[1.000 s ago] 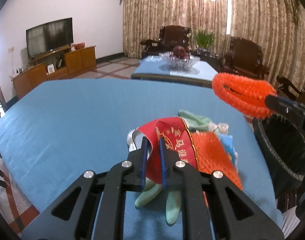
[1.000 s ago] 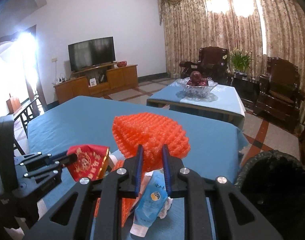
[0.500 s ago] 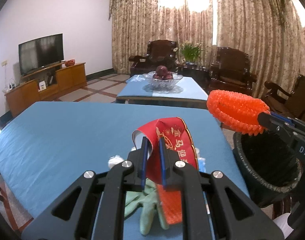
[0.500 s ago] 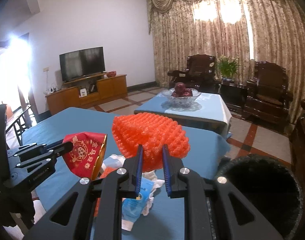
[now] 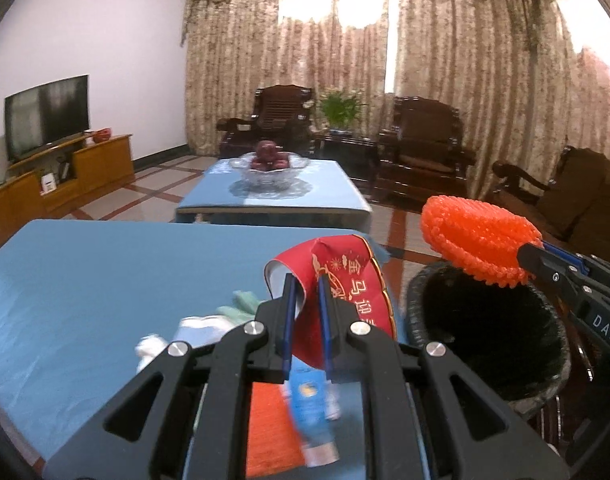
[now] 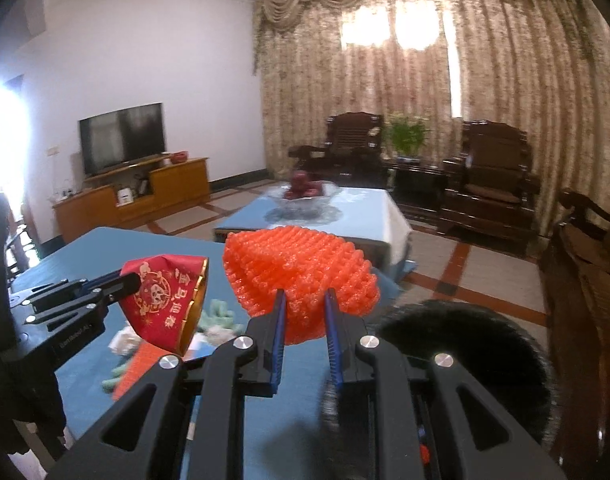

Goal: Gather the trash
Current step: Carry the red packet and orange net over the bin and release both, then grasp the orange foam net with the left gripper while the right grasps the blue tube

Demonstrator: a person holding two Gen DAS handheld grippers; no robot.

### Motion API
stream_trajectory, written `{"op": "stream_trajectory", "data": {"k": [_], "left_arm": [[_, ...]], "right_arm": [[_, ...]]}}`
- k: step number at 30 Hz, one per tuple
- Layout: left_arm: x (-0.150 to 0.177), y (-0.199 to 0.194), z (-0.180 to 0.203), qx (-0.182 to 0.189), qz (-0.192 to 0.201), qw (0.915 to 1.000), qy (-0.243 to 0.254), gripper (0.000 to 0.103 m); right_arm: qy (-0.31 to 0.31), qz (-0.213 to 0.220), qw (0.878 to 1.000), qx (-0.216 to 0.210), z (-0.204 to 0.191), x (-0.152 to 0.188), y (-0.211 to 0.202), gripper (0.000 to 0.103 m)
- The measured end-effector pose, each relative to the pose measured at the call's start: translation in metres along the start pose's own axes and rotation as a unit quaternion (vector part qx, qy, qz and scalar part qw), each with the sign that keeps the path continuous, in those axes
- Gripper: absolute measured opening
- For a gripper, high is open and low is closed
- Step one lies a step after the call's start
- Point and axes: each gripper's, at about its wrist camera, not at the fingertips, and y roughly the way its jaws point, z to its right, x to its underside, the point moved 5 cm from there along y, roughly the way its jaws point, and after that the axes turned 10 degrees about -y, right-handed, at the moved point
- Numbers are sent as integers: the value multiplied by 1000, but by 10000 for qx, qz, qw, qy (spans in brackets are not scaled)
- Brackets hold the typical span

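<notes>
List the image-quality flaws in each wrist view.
Left wrist view: windows blow out behind the curtains, fisheye bends the room edges, the blue tube is motion-smeared. Right wrist view: white glare at the left edge, the black trash bin is blurred.

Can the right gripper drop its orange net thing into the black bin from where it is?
Probably yes. The right gripper holds the orange foam net right by the near rim of the black bin, whose mouth is open with nothing covering it. A short move forward should put it over the opening.
</notes>
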Motion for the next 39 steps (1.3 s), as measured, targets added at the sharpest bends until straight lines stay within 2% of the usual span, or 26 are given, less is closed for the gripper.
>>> {"op": "stream_trajectory", "data": {"k": [8, 15, 21, 26, 29, 31, 32, 33, 35, 36, 39], "left_arm": [[4, 35, 70, 489, -95, 9986, 201, 10], [26, 68, 123, 842, -389, 9950, 373, 10], [43, 93, 162, 1072, -630, 9909, 513, 10], [54, 115, 184, 1199, -842, 9873, 613, 11], [60, 127, 191, 1249, -1014, 9847, 669, 14], [62, 130, 190, 1257, -1077, 9842, 635, 33], [61, 130, 188, 1264, -1078, 9844, 583, 49], [60, 129, 184, 1262, -1039, 9851, 527, 56], [57, 126, 177, 1217, -967, 9866, 490, 62], [55, 121, 170, 1166, -908, 9879, 478, 67], [46, 109, 153, 1029, -765, 9908, 427, 75]], "right_arm": [[305, -206, 9969, 699, 67, 22, -7, 18], [556, -506, 9905, 1148, 122, 52, -2, 18], [732, -753, 9854, 1343, 154, 77, 6, 18], [861, -952, 9820, 1383, 164, 95, 12, 18], [888, -1156, 9781, 1484, 169, 107, 19, 26], [916, -1230, 9755, 1577, 171, 113, 22, 33], [938, -1246, 9744, 1617, 172, 115, 21, 47], [961, -1246, 9730, 1690, 173, 116, 19, 63], [970, -1182, 9711, 1833, 172, 114, 16, 80], [973, -1128, 9708, 1879, 171, 112, 13, 87], [1038, -1023, 9709, 1898, 165, 107, 9, 95]]}}
